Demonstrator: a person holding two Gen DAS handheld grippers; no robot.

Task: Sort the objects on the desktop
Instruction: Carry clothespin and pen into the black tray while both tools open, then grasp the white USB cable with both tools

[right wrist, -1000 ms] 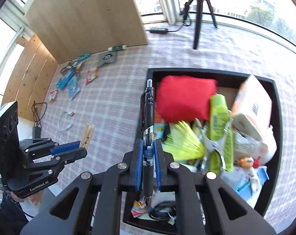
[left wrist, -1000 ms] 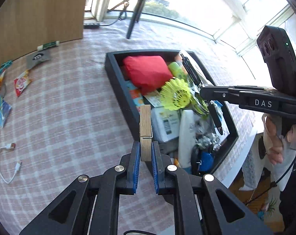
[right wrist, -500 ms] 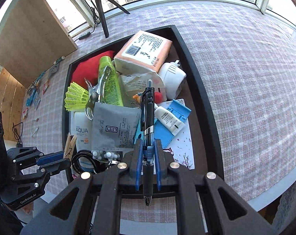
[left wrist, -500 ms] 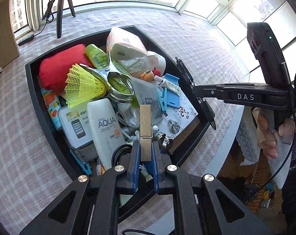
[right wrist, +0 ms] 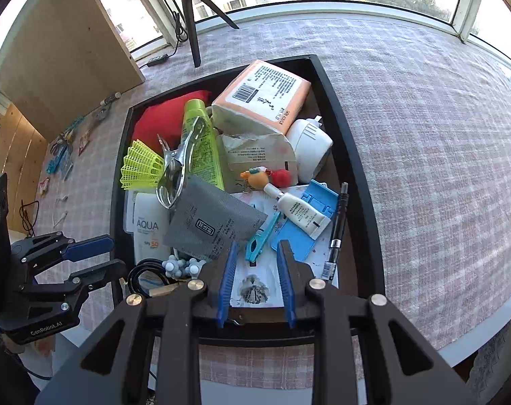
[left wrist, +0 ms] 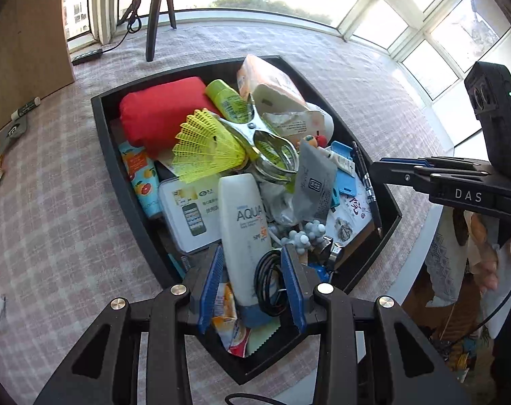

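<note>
A black tray (left wrist: 127,182) (right wrist: 356,155), piled with small items, sits on the checked tablecloth. My left gripper (left wrist: 252,253) (right wrist: 117,253) hovers over the tray's near end. Its jaws are opening and nothing is pressed between the pads. The white AQUA bottle (left wrist: 242,222) lies below them. My right gripper (right wrist: 258,248) (left wrist: 373,168) hangs over the printed card, its jaws also opening and empty. The black pen (right wrist: 336,233) (left wrist: 367,182) lies along the tray's right wall. A wooden clothespin (right wrist: 162,291) rests by the black cable (right wrist: 137,276).
The tray also holds a red pouch (left wrist: 161,114), a yellow shuttlecock (left wrist: 205,148), a metal clip (right wrist: 178,165), a grey sachet (right wrist: 215,222) and a tissue pack (right wrist: 262,98). A tripod (right wrist: 191,27) and a wooden board (right wrist: 63,47) stand behind. Loose packets (right wrist: 59,158) lie at the left.
Both grippers swung over the tray and opened. The left one let go of the clothespin and the right one let go of the pen, which now lies in the tray.
</note>
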